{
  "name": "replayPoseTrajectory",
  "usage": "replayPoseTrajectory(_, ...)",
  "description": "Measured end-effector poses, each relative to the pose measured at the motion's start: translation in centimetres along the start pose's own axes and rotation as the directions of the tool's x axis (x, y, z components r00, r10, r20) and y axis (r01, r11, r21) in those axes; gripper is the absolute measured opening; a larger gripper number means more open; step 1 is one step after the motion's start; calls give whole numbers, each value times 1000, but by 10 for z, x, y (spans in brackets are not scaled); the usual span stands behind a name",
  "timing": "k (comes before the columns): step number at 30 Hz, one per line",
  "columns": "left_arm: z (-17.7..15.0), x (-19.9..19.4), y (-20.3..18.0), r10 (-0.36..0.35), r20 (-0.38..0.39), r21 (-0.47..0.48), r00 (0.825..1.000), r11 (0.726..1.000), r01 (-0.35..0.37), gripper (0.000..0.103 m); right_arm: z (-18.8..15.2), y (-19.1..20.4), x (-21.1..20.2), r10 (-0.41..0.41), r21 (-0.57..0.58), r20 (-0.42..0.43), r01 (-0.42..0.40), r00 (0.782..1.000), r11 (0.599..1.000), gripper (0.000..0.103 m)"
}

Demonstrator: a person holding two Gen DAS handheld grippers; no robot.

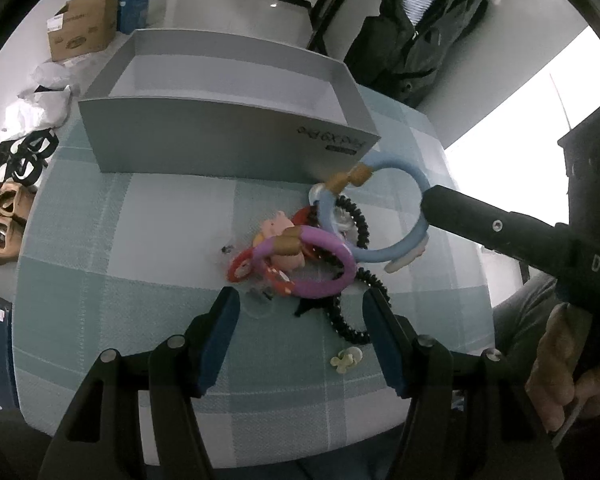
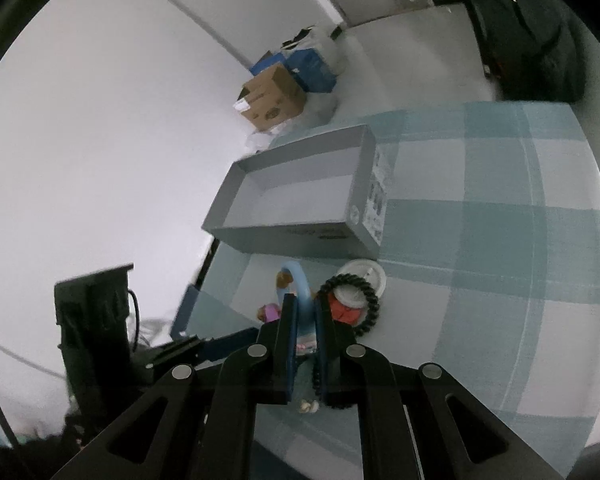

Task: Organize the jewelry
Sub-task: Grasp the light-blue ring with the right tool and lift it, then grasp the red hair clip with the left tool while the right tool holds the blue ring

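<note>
The right hand-held gripper is clenched on the blue bracelet, lifting it just beyond the released left hand-held gripper; the purple bracelet lies on the worktop ahead, grey box farther off

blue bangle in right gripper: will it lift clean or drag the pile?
Probably rigid: the blue bangle keeps its round shape while pinched by the right gripper. Likely light. It may drag neighbours, since its lower arc overlaps the purple bangle and black coil tie.
</note>
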State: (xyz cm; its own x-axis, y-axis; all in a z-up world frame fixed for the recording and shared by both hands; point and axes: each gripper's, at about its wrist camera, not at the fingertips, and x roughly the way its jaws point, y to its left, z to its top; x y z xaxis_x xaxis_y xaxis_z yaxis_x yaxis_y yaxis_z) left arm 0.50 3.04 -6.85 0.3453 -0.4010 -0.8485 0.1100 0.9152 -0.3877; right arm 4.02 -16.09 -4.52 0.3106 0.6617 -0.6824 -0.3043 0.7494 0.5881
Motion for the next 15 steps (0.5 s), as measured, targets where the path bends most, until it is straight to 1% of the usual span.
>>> replayPoseTrajectory(4, 2, -2, -2, 13, 19, -9, 1000, 1000, -12, 59, 3, -7, -7, 15, 45, 31, -17, 999, 999, 8)
replayPoseTrajectory(8, 4, -5, -2, 28, 43, -14, 999, 1000, -28, 59, 6, -7, -19, 23, 49, 78, -27, 997, 998, 8)
replayPoseTrajectory(13, 6, -1, 0, 33, 28, -17, 999, 999, -32, 59, 7, -9, -33, 39, 60, 138, -48, 990, 997, 8)
replayPoseTrajectory(15, 6, 2, 0, 31, 16, -11, 999, 999, -31, 59, 8, -10, -34, 41, 67, 143, -51, 989, 996, 8)
